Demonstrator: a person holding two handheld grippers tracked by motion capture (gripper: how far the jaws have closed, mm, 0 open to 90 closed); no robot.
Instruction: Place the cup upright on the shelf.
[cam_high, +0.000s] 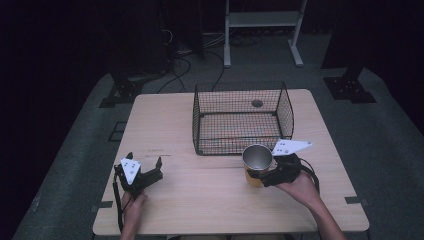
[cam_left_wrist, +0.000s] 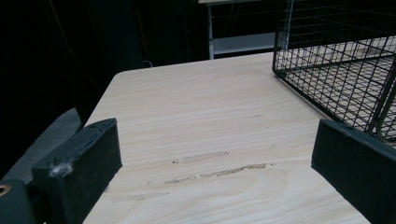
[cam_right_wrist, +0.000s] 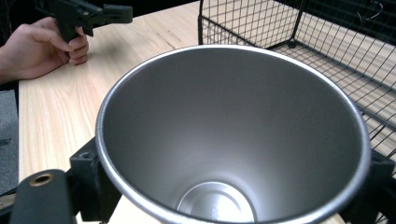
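The right gripper (cam_high: 264, 176) is clamped on the steel cup (cam_high: 257, 159), upright, with the wire basket (cam_high: 240, 118) just ahead. The cup should be lifted clear of the near wall, kept level. The left gripper (cam_high: 144, 168) rests wide, holding nothing.

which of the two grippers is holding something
The right gripper, near the black wire basket: its fingers are shut on the upright silver metal cup. The left gripper is open over bare table.

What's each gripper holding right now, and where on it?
Right gripper clamps the metal cup around its body, below the rim. Left gripper is open, holding nothing.
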